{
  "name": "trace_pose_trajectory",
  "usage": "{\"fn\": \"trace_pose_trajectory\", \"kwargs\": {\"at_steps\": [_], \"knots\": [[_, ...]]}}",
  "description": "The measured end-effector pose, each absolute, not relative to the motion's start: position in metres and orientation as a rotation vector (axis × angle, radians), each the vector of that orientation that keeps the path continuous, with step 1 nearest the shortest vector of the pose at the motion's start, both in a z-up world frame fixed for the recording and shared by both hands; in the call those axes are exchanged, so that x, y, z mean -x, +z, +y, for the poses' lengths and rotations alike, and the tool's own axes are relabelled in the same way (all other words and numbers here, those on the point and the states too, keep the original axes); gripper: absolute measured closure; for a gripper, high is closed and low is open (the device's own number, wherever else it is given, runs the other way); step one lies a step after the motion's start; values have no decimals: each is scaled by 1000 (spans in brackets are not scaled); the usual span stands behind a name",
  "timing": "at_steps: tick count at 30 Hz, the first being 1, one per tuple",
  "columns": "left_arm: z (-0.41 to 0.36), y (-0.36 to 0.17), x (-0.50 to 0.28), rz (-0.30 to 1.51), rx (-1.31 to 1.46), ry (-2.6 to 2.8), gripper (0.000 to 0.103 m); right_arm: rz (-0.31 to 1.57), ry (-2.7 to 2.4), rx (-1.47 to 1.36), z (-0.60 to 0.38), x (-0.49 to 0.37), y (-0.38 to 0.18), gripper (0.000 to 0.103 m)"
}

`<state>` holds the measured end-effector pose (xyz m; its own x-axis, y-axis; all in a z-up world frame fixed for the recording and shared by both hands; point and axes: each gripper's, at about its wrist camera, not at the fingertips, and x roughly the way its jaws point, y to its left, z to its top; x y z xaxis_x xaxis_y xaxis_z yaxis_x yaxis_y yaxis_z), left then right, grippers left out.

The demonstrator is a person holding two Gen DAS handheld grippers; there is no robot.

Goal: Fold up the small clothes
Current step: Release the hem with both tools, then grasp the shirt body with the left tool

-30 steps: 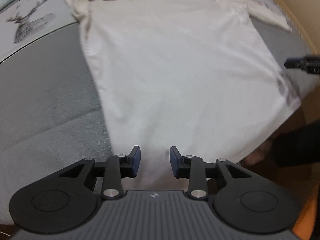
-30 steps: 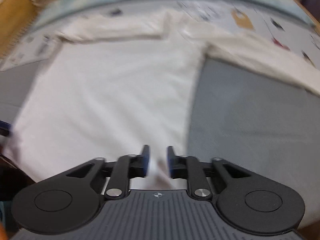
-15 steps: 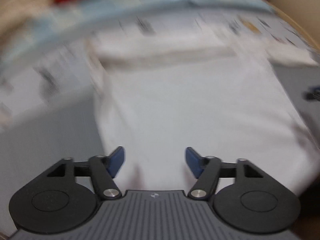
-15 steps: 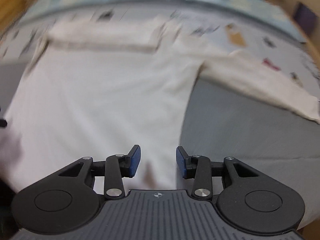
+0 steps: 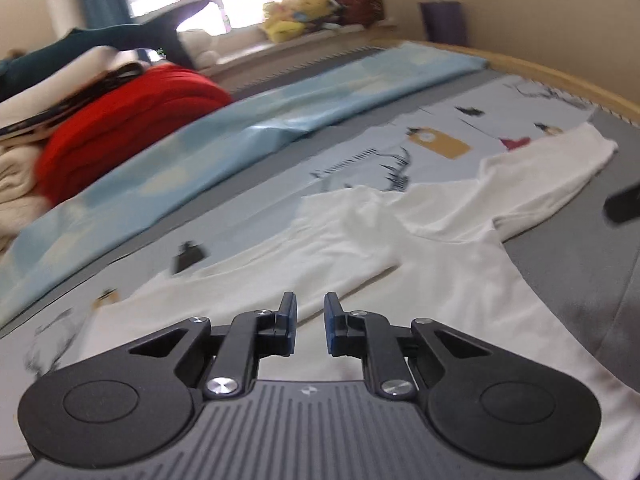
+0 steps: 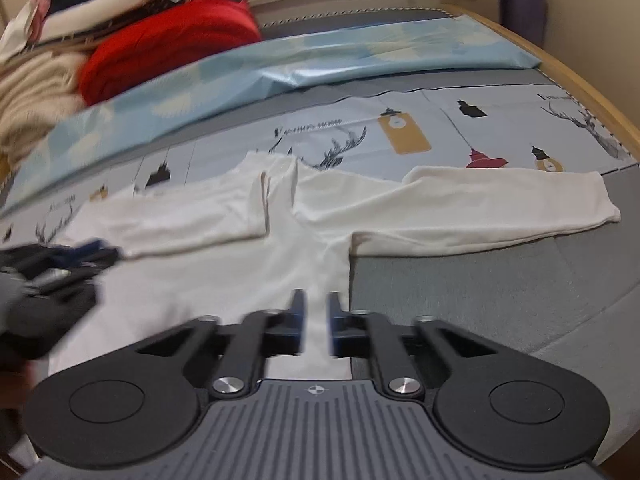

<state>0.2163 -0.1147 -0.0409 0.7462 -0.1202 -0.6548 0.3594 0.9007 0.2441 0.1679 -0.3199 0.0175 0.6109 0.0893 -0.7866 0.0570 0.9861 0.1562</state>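
Note:
A white long-sleeved top [image 6: 224, 280] lies flat on the bed, neck away from me. Its left sleeve [image 6: 180, 224] is folded in across the chest. Its right sleeve [image 6: 480, 216] stretches out to the right. In the left wrist view the top [image 5: 400, 256] lies ahead and to the right. My left gripper [image 5: 306, 326] hovers over the top's left part, jaws slightly apart, holding nothing. It also shows blurred in the right wrist view [image 6: 52, 268]. My right gripper [image 6: 316, 322] hovers over the top's right edge, jaws slightly apart and empty.
The bed has a grey cover [image 6: 480, 292] and a printed sheet [image 6: 400, 128] with deer and lanterns. A light blue blanket [image 6: 320, 56] lies behind it. A pile of clothes, red [image 6: 168, 36] and cream, sits at the far left. A wooden bed edge [image 6: 580, 80] runs along the right.
Both grippers have lifted from the hem and tilted up toward the sleeves and neck. The left jaws opened wide, then narrowed again. The right jaws widened briefly, then narrowed.

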Motion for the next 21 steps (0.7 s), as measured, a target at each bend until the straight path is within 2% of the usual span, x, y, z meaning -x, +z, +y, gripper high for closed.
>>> {"fn": "trace_pose_trajectory", "kwargs": {"at_steps": [3,7,8,11,12,13,14,15,16,21], "knots": [[-135,-66,-235,680,-390,-280,82,895,-18,-170,-328,-170,20,98],[-153,-89,-261,720,-357,-310,46,902,-53,-195,-339,-175,18,97],[-158,-95,-267,725,-359,-314,41,904,-56,-196,-341,-177,17,97],[-170,-114,-282,768,-375,-333,41,918,-59,-187,-342,-182,12,97],[-171,-119,-285,781,-386,-333,43,923,-61,-181,-341,-183,10,97],[-173,-125,-289,789,-401,-329,58,931,-63,-172,-339,-184,7,97],[-173,-129,-293,799,-412,-327,78,940,-64,-165,-338,-186,4,97],[-171,-130,-297,804,-403,-329,87,952,-67,-159,-337,-188,2,97],[-166,-128,-300,806,-383,-327,100,960,-67,-157,-335,-190,-1,97],[-121,-98,-306,760,-318,-273,103,975,-58,-124,-319,-200,-5,97]]}}
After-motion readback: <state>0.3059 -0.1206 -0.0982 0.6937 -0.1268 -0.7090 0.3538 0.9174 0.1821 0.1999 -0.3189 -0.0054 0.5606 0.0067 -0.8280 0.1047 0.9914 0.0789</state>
